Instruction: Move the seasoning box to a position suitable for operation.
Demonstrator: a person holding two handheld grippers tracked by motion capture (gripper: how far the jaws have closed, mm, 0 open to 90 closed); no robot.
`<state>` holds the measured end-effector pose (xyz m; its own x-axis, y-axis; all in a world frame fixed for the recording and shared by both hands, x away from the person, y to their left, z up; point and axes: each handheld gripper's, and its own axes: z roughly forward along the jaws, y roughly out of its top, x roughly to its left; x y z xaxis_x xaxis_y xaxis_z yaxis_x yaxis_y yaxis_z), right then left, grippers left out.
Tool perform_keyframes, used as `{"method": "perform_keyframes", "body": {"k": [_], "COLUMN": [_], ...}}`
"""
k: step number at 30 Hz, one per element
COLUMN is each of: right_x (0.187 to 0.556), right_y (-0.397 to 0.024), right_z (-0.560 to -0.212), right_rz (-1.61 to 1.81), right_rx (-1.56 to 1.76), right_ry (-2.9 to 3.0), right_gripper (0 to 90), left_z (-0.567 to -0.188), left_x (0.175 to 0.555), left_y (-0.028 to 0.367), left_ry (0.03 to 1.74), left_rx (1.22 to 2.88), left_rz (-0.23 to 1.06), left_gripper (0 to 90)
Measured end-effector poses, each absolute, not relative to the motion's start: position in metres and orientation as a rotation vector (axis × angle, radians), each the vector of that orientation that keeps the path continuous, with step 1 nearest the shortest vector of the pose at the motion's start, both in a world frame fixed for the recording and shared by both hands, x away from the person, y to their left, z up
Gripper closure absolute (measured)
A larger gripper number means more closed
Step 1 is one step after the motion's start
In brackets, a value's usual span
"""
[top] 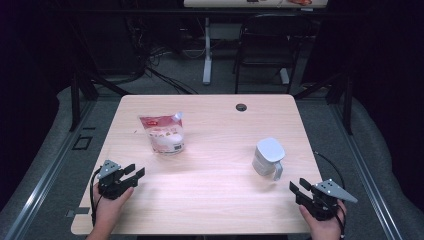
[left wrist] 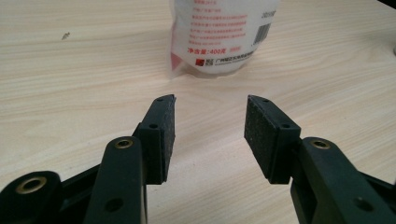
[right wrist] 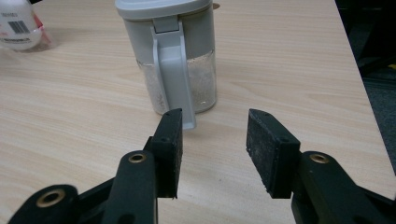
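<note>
A clear pouch with a red and white label [top: 163,133] stands on the wooden table [top: 210,190], left of centre. The same pouch [left wrist: 219,37] rises just beyond my left gripper [left wrist: 211,123], which is open with bare table between its pads. Right of centre stands a grey-lidded jar [top: 267,157] with a handle, holding white grains. From my right gripper [right wrist: 214,135], open and empty, the jar [right wrist: 170,56] is close ahead with its handle facing the jaws. In the high view the left gripper [top: 134,172] rests at the front left and the right gripper [top: 298,186] at the front right.
A round cable hole [top: 241,107] sits near the table's far edge. Beyond the table are a dark chair [top: 265,45], a white desk leg [top: 207,50] and floor cables. The table's right edge [right wrist: 359,79] runs close to the jar.
</note>
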<state>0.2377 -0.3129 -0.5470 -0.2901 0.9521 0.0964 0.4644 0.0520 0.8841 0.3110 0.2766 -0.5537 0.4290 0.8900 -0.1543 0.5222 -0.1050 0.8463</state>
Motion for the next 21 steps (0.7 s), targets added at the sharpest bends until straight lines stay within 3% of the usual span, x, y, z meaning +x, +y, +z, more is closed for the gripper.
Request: {"method": "perform_keyframes", "body": {"k": [21], "right_x": [0.253], "right_y": [-0.277], "right_z": [-0.541], "right_rz": [1.222], "right_rx": [1.287], "right_ry": [1.84], "right_gripper": [50.6], "left_z": [-0.55], "left_x": [0.293], "left_y": [0.277], "left_ry": [1.201], "left_rx": [1.783], "left_rz": [0.524], "left_gripper": [51.9]}}
